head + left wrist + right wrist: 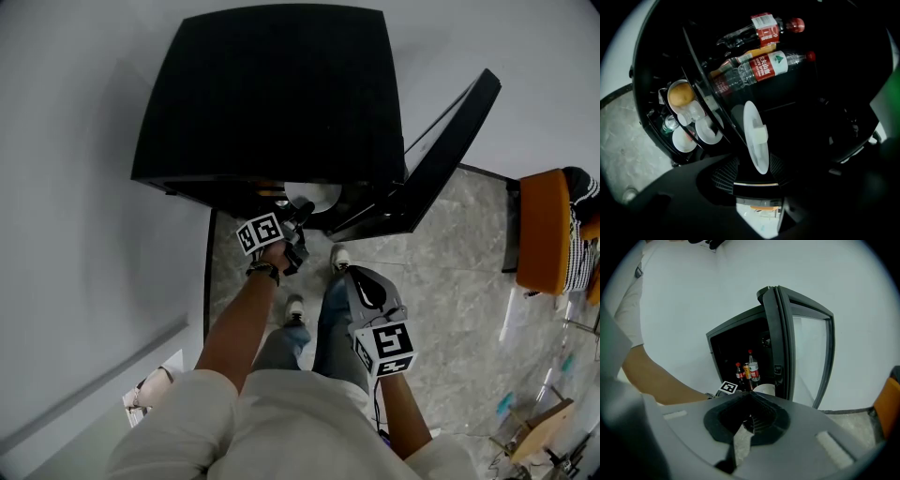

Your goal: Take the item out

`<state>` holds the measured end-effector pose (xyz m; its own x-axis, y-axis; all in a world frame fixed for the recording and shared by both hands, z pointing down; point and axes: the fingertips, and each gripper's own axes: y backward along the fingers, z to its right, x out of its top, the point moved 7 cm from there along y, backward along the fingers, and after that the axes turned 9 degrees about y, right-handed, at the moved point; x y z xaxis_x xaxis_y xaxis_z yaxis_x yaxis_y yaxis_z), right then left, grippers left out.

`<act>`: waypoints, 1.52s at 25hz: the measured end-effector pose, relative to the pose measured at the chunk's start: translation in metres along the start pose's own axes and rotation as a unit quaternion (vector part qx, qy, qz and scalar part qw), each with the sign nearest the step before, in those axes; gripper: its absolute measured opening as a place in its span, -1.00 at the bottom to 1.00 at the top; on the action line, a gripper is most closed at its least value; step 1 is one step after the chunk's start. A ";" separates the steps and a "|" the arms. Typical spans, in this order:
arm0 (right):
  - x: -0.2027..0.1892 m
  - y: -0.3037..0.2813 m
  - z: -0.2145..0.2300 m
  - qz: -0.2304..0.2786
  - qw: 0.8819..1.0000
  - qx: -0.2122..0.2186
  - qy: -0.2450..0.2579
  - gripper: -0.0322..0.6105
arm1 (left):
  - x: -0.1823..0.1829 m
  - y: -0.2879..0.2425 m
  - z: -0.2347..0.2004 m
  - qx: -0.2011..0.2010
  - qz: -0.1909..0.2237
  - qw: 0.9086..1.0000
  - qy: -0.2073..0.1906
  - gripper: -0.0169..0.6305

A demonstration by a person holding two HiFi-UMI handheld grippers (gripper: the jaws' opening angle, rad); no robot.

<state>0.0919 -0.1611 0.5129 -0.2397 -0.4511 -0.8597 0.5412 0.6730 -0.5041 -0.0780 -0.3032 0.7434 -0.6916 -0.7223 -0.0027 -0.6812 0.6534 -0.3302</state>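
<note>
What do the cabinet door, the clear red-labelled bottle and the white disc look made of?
Door: clear glass or acrylic pane in a dark frame; the wall shows through. Bottle: thin clear plastic, ribbed, red cap. White disc: smooth, slightly translucent, probably plastic.

White wall [75, 187], grey marble floor [450, 281], orange chair [544, 230]

Fridge [272, 94]: black casing, smooth, matt.
Door [811, 357]: glass pane, dark frame.
Bottles [764, 65]: clear plastic, glossy red labels.
Disc [755, 136]: white translucent plastic, smooth.
Floor [450, 272]: grey veined stone, polished.
Wall [75, 187]: white, smooth, matt.
Right gripper [749, 394]: grey matt plastic, black ribbed pads [760, 422].
</note>
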 end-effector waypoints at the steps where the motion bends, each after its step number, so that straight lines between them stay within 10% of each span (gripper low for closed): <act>1: -0.001 0.000 0.002 0.000 1.000 -0.002 0.000 -0.88 | 0.002 -0.002 0.000 -0.002 0.003 1.000 0.005 -0.27; 38: -0.026 0.027 0.029 0.001 0.999 -0.036 -0.022 -0.88 | -0.014 -0.005 -0.012 -0.069 0.070 0.987 0.130 -0.85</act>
<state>0.1356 -0.1484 0.5239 -0.2021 -0.4744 -0.8568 0.4811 0.7140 -0.5087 -0.0677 -0.2943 0.7560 -0.8074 -0.5521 0.2082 -0.5883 0.7802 -0.2125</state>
